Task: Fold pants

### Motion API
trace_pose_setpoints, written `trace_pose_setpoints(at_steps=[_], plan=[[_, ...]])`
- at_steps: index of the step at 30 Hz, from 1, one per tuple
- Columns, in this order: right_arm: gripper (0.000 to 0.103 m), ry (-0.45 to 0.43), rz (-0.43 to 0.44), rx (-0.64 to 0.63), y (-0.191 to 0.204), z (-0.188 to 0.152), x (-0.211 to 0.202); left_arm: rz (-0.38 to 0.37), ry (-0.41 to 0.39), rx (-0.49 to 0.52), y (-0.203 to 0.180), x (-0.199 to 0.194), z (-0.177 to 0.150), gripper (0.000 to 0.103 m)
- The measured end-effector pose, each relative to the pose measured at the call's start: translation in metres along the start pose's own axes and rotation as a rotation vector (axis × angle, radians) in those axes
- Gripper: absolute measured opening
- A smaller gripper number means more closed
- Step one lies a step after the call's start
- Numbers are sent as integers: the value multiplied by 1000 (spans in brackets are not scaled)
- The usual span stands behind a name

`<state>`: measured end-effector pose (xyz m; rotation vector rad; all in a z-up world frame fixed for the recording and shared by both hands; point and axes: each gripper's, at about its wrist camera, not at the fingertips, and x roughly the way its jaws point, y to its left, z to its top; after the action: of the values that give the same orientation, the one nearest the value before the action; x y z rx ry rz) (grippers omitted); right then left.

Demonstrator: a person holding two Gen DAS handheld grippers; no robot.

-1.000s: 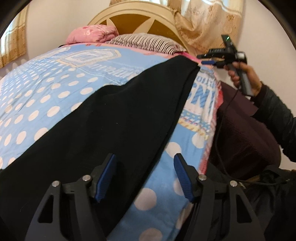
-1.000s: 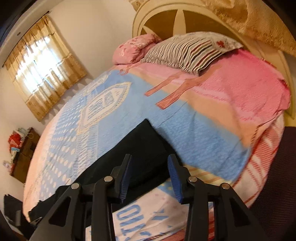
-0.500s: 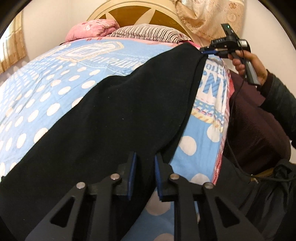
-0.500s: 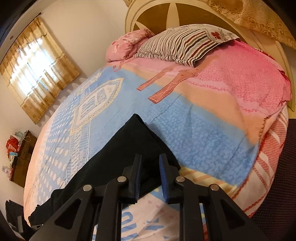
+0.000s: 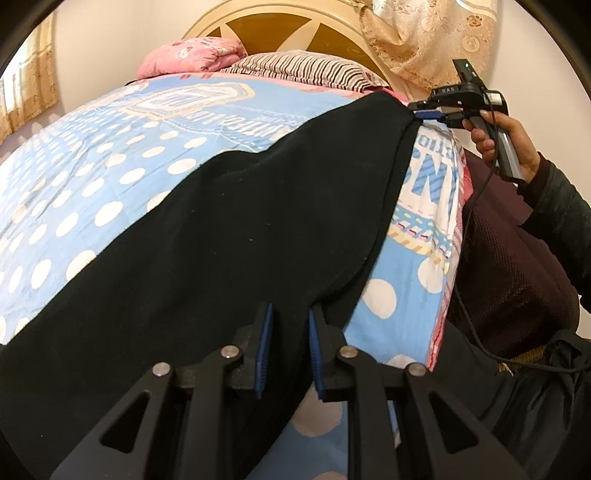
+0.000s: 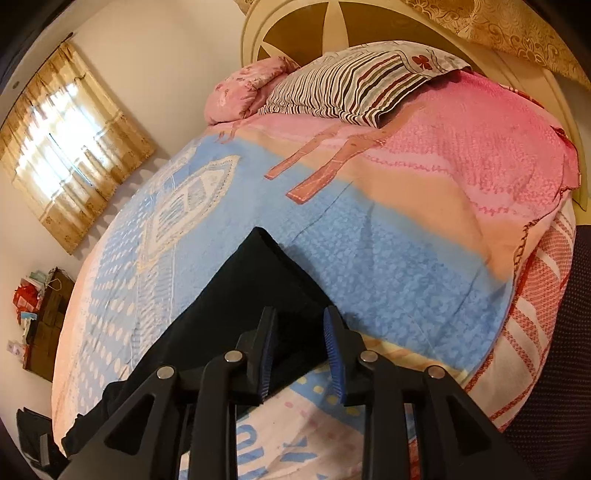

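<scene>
Black pants (image 5: 229, 236) lie lengthwise along the near side of the bed; their far end shows in the right wrist view (image 6: 255, 295). My left gripper (image 5: 290, 325) is shut on the near edge of the pants, with black cloth between its blue pads. My right gripper (image 6: 301, 328) is shut on the far corner of the pants; in the left wrist view it (image 5: 428, 114) pinches that corner, held in a hand. The cloth hangs slightly lifted between both grips.
The bed has a blue polka-dot and pink blanket (image 5: 110, 155), a striped pillow (image 6: 354, 85) and a pink pillow (image 6: 243, 88) by the headboard (image 6: 332, 22). The person's body (image 5: 517, 280) stands at the right bed edge. A curtained window (image 6: 66, 147) is at the left.
Both grippers went from open to shut on the pants' edge. The edge of the pants has risen a little off the blanket since half a second ago.
</scene>
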<state>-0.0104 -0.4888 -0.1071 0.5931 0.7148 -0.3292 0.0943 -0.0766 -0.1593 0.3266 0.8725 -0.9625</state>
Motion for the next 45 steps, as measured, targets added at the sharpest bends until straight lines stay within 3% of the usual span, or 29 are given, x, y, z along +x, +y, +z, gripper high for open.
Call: trace_pose_setpoints(at_steps=[4, 5, 7, 13, 19, 25, 27, 29, 30, 32, 35, 37, 40, 42, 43, 44, 45], plan=[[25, 2, 11, -5, 3, 2, 2, 4, -5, 6, 0, 0, 0, 20], [5, 5, 17, -8, 3, 3, 3, 5, -8, 6, 0, 0, 0, 17], [5, -8, 35, -19, 8, 6, -3, 5, -11, 0, 2, -1, 2, 5], [5, -112, 77, -71, 20, 11, -42, -37, -85, -50, 11, -28, 8, 4], [5, -54, 24, -40, -2, 1, -29, -53, -25, 9, -3, -14, -4, 4], [7, -14, -3, -46, -15, -11, -23, -64, -3, -11, -2, -4, -10, 4], [13, -26, -37, -113, -6, -9, -28, -45, -2, 10, -4, -4, -11, 10], [44, -64, -104, -151, 0, -1, -36, -35, 0, 13, -5, -6, -12, 10], [47, -84, -100, -152, 1, 4, -40, -36, 3, 14, -5, -8, -12, 11], [47, -112, -61, -131, 2, 23, -46, -23, -5, 25, -6, -15, -11, 15], [47, -114, -32, -131, 11, 47, -43, -7, -52, 25, -5, -35, -11, 37], [47, -18, -2, -133, 20, 58, -22, 27, -104, 24, -1, -52, -10, 63], [47, 139, 30, -125, 28, 65, 19, 84, -134, 19, 8, -58, -9, 67], [36, 194, 16, -126, 32, 63, 40, 115, -125, -15, 20, -52, -7, 67], [15, 209, 26, -133, 36, 60, 44, 120, -119, -35, 26, -48, -8, 67], [8, 214, 42, -140, 40, 59, 48, 121, -110, -54, 31, -44, -9, 67], [8, 200, 42, -144, 42, 58, 48, 122, -87, -80, 37, -36, -11, 68]])
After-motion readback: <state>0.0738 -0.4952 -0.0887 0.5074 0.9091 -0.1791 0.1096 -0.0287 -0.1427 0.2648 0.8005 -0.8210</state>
